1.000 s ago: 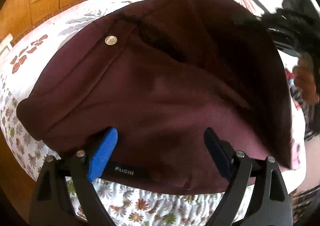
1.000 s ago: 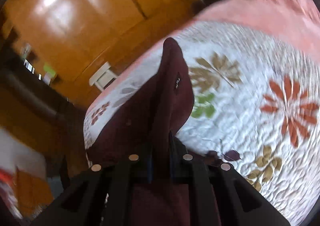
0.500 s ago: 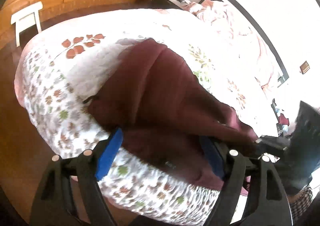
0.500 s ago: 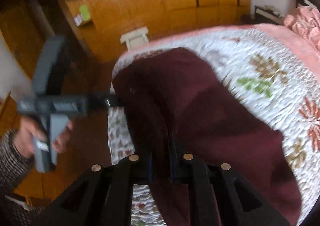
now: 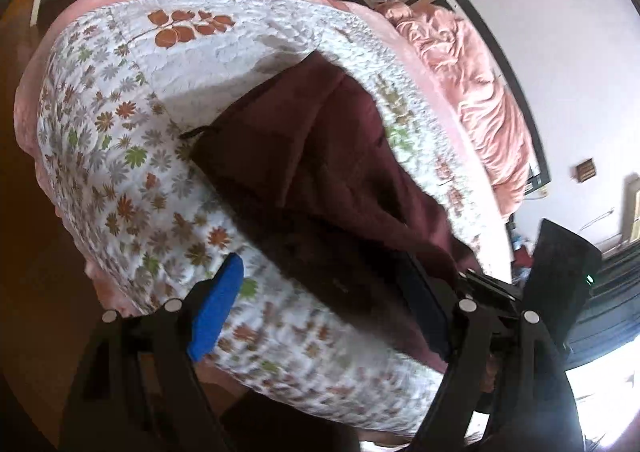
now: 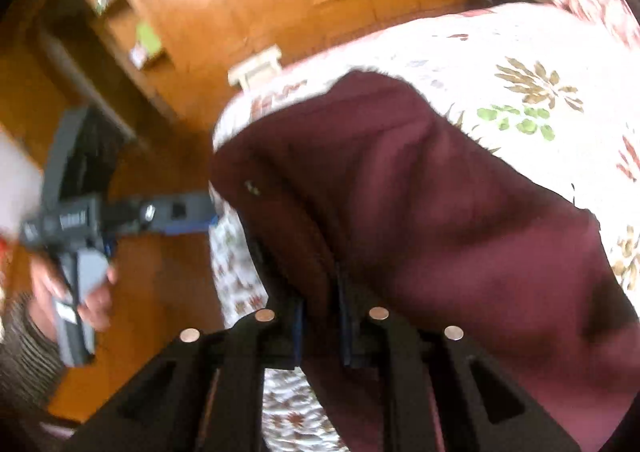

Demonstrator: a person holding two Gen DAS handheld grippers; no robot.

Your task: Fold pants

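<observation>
Maroon pants (image 5: 336,180), 1 pair: lying on floral quilt (image 5: 120,156) at bed corner. Left gripper (image 5: 320,308): jaws apart, clear of cloth. Right gripper (image 6: 322,316): jaws clamped on pants' near edge.

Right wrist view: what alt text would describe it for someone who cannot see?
The right gripper is shut on a fold of maroon pants lying on a floral bedspread. At left, a hand holds the left gripper beside the bed.
</observation>
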